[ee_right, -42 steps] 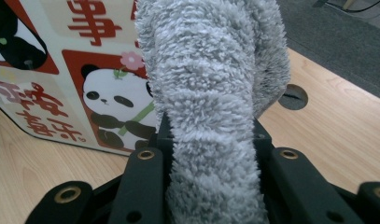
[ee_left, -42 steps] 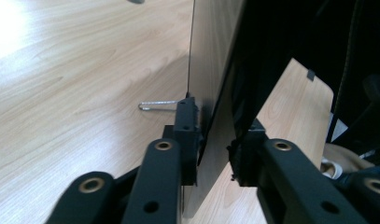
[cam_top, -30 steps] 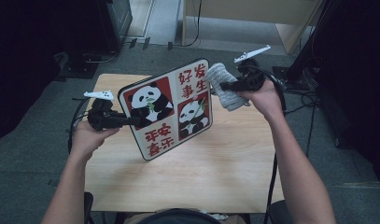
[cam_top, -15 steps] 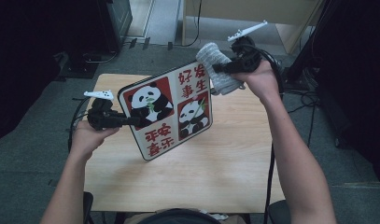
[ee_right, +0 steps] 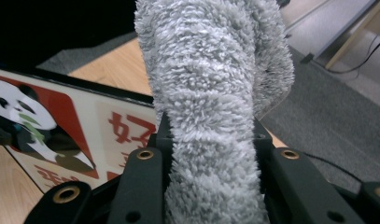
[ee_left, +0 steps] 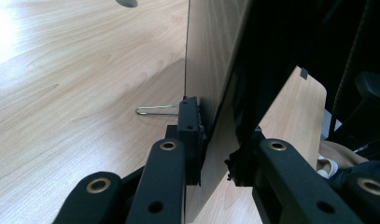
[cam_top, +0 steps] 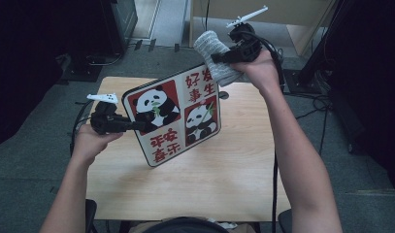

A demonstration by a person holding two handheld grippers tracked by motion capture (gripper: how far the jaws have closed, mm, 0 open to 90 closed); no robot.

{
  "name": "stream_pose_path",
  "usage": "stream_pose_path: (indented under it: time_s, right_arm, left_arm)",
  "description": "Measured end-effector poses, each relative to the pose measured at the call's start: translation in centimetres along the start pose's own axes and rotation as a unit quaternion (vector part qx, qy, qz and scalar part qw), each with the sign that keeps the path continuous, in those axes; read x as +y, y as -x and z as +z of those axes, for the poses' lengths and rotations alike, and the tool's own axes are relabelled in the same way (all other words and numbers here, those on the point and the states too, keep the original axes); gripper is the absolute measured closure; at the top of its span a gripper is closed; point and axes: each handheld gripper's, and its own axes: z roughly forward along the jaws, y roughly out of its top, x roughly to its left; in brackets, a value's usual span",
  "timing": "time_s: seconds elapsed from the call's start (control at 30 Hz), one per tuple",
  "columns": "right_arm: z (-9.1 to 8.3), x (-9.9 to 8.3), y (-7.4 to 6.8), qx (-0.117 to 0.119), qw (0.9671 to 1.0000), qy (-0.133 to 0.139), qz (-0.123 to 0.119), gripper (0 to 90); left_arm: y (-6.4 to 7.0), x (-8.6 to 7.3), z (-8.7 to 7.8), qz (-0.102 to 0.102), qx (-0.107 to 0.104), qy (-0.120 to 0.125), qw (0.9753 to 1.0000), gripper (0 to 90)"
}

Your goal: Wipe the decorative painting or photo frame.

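High view. Board: flat, rounded corners, black rim, face in four panels, two red with pandas chewing green shoots, two pale with red characters. Held tilted above the table, one edge clamped in the left gripper, the rest reaching away to that gripper's right. Cloth: grey, fluffy, rolled into a thick wad, pinched in the right gripper, raised just off the board's far upper corner; touching the board or not, cannot tell. Left hand and right hand wrapped round the gripper handles. Small dark spot on the table just past the board's right edge.

Left gripper view. Left gripper closed narrow on the board, seen edge-on and rising straight ahead between the jaws; back side pale wood-grain, other side dark in shadow. Thin wire loop beside the left jaw, over the table.

Right gripper view. Right gripper held apart by the cloth, jaws pressed into both its sides; deep looped pile, light grey, wad standing up ahead of the jaws. Board below and to the left, panda panel and red characters readable, black rim along its upper edge.
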Motion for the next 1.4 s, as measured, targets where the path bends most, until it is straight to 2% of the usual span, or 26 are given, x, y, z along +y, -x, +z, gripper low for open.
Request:
stream_pose_path:
  time_s: [0.2,0.33,0.4,0.7,1.23,1.4]
  right_arm:
    - [1.5,-1.7,0.2,0.005,0.9998,-0.017,0.001,68.4]
    - [1.6,-2.6,0.4,0.011,0.9996,-0.022,0.011,68.8]
    - [1.8,-3.0,0.4,0.012,0.9996,-0.023,0.009,68.9]
    - [2.2,-3.9,-0.1,0.015,0.9995,-0.025,0.009,69.0]
    - [2.7,-5.2,-0.3,0.022,0.9993,-0.029,0.005,69.2]
    - [3.2,-5.8,-0.4,0.025,0.9986,-0.047,0.003,69.3]
  left_arm:
    - [-0.2,0.0,-0.1,0.001,-0.003,0.000,1.0000,78.5]
    - [-0.3,0.0,-0.1,0.001,-0.005,0.001,1.0000,78.5]
    - [-0.3,0.0,-0.1,0.002,-0.006,0.000,1.0000,78.5]
    - [-0.3,0.0,-0.1,0.003,-0.006,0.000,1.0000,78.6]
    - [-0.5,-0.1,-0.2,0.007,-0.009,0.000,0.9999,78.6]
    - [-0.5,-0.1,-0.2,0.009,-0.010,-0.001,0.9999,78.6]
